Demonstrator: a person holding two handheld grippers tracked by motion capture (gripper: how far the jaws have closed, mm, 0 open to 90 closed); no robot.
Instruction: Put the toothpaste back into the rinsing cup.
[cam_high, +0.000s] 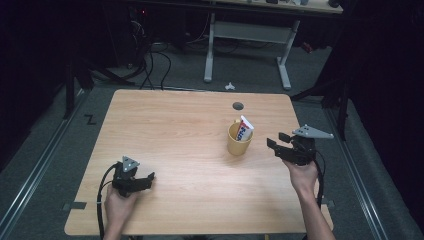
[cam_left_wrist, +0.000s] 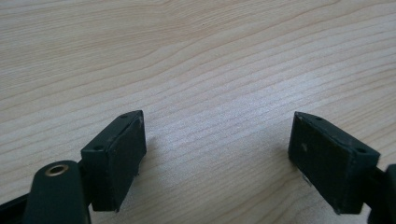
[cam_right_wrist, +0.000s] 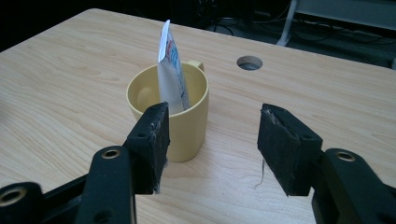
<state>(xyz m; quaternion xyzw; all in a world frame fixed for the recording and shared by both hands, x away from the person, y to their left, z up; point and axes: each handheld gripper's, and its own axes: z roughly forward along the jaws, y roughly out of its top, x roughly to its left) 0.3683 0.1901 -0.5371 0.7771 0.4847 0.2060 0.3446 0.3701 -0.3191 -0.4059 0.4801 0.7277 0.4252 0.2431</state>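
A yellow mug stands on the wooden table, right of centre. A white tube with red and blue print leans inside it, crimped end up. My right gripper hovers just right of the mug with its jaws open and nothing between them. At the table's near left, my left gripper rests low over bare wood, jaws open and holding nothing.
A round cable hole lies in the table behind the mug. Beyond the far edge stand a white-legged desk and floor cables. Metal rails run along both sides on the floor.
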